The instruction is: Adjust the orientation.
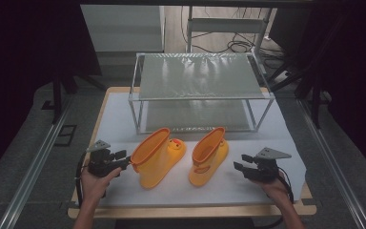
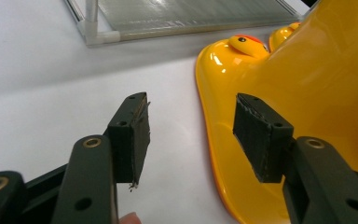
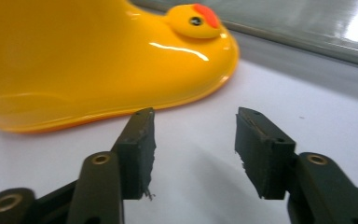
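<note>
Two yellow rubber boots with duck faces stand side by side on the white table top [image 1: 267, 138]. The left boot [image 1: 157, 157] has my left gripper [image 1: 122, 159] just to its left, at the height of its orange-lined rim. In the left gripper view that gripper [image 2: 191, 135] is open over bare table, its right pad close beside the boot's side [image 2: 317, 84]. To the right of the right boot [image 1: 209, 155], my right gripper [image 1: 238, 163] stands apart from it. In the right gripper view this gripper [image 3: 193, 149] is open with nothing between its jaws, and the boot [image 3: 98, 60] lies ahead to the left.
A two-level rack [image 1: 200, 76] with a white frame and mesh shelves stands at the back of the table, right behind the boots. The table's wooden front edge [image 1: 190, 212] runs near the person's forearms. Cables lie on the floor beyond the rack.
</note>
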Motion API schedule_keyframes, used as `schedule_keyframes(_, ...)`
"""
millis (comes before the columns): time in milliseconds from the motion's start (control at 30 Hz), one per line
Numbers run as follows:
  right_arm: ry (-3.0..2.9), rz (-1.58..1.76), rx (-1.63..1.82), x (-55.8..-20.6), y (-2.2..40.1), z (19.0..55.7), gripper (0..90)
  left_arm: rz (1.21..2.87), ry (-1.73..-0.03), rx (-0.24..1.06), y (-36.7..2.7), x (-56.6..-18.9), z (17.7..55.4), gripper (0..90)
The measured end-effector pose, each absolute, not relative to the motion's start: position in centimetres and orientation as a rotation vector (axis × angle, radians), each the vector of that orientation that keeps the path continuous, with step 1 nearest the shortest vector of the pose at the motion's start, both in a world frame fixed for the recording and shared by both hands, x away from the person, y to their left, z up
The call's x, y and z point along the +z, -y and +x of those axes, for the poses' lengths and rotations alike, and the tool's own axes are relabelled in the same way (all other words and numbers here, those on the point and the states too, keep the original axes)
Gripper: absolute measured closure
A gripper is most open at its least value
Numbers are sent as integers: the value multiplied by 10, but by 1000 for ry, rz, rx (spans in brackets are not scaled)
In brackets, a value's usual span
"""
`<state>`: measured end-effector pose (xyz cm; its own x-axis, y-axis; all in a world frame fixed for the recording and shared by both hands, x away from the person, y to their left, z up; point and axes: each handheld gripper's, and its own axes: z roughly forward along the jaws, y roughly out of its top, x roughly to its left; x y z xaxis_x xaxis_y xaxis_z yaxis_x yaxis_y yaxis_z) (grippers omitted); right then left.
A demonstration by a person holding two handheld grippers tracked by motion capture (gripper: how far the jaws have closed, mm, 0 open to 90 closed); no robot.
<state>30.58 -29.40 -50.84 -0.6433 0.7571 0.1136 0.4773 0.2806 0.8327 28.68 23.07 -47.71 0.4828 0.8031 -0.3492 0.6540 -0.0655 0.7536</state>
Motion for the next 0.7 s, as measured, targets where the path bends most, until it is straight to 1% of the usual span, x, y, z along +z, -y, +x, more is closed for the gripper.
schedule_keyframes(233, -2194, 1206, 1276, -510, 299, 309, 443, 1787, -1239, 190, -231, -478, 288, 449)
schedule_keyframes(700, -2114, 1314, 1265, -510, 319, 313, 464, 1783, -1242, 191, -232, -476, 287, 445)
